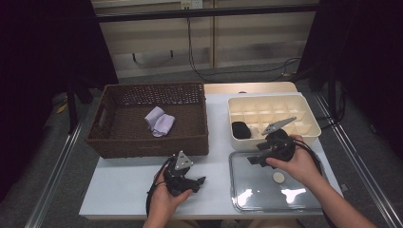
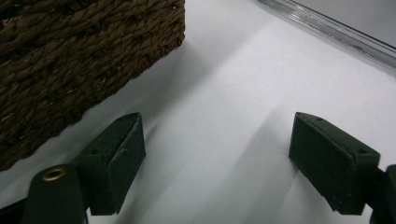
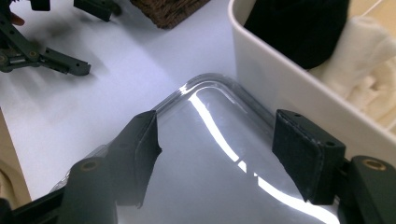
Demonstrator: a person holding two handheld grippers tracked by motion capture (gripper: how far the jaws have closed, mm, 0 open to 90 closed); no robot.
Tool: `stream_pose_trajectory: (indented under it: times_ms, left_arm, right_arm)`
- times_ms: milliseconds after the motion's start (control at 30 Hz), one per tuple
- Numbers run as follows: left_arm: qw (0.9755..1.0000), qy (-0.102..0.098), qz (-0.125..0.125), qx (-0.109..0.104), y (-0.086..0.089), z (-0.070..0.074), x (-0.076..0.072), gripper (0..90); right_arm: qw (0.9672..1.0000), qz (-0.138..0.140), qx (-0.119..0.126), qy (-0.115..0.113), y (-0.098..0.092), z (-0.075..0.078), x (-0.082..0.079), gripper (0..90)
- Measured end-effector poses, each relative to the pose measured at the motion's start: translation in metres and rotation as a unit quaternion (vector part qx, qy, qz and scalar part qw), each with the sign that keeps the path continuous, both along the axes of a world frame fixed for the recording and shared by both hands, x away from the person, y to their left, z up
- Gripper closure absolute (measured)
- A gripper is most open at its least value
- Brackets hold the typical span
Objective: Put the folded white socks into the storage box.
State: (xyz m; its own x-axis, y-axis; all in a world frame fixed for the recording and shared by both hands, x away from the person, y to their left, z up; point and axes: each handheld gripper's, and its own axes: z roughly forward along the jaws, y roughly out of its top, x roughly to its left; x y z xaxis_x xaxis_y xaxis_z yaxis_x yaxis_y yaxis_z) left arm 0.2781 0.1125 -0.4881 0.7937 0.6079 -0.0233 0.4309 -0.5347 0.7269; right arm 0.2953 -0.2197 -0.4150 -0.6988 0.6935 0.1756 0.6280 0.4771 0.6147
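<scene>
my right claw [image 3: 215,154] gapes empty over the clear lid [image 3: 205,186]; black sock [image 1: 241,129] binned, lilac cloth [image 1: 159,121] left in basket [image 1: 147,145]; left claw [image 2: 219,163] open, idle.

Glossy clear plastic lid [image 3: 219,154] — beside a matt white plastic box [image 3: 299,98] — and a rough woven basket [image 2: 70,60].
</scene>
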Motion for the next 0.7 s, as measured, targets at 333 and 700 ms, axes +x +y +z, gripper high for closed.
stream_pose_trajectory:
  times_ms: [333,700]
  left_arm:
    - [1.0000,0.000,0.000,0.001,0.000,0.000,0.000,18.2]
    - [1.0000,0.000,0.000,0.001,0.000,0.000,0.000,18.2]
  right_arm:
    - [0.9996,0.014,-0.007,-0.025,0.008,-0.022,-0.008,28.8]
    - [0.9984,0.029,-0.004,-0.049,0.019,-0.045,-0.014,25.4]
